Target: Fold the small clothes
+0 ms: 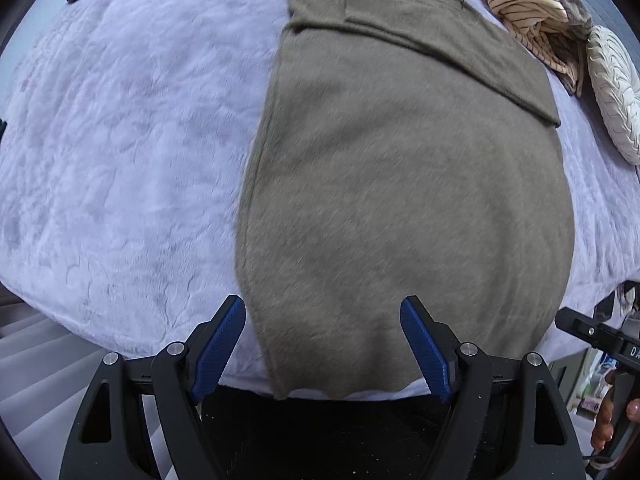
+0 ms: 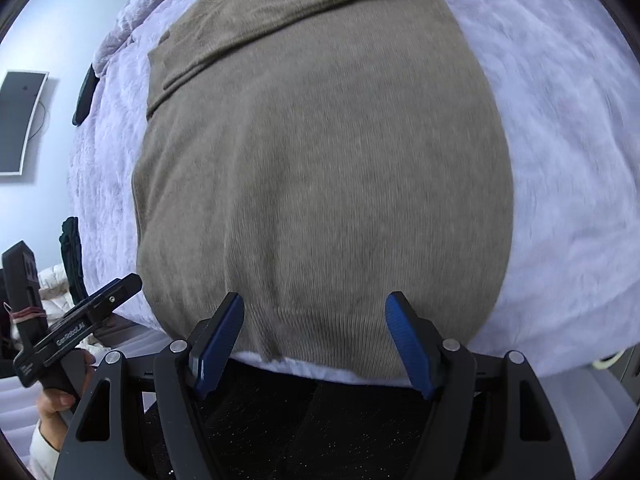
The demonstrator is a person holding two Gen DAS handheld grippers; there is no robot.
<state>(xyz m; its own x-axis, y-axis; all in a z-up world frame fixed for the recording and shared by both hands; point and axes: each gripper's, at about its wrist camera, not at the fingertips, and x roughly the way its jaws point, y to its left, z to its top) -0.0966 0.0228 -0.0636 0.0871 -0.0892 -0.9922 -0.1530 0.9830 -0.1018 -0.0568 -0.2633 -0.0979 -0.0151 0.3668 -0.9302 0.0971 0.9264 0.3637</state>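
A taupe knit sweater (image 1: 400, 184) lies flat on a pale lilac fleece blanket (image 1: 120, 152), its sleeves folded across the far part. Its hem reaches the near edge of the bed. My left gripper (image 1: 324, 312) is open and empty, hovering over the hem's left corner. In the right wrist view the same sweater (image 2: 320, 160) fills the middle, and my right gripper (image 2: 314, 308) is open and empty above the ribbed hem. The other gripper shows at each view's edge, at the right in the left wrist view (image 1: 600, 340) and at the left in the right wrist view (image 2: 68, 332).
A striped beige garment (image 1: 524, 12) and a cream quilted cushion (image 1: 616, 92) lie at the far right of the bed. A dark object (image 2: 86, 92) lies on the blanket's left side. A wall screen (image 2: 20, 120) hangs at the left. The bed edge runs just below my fingers.
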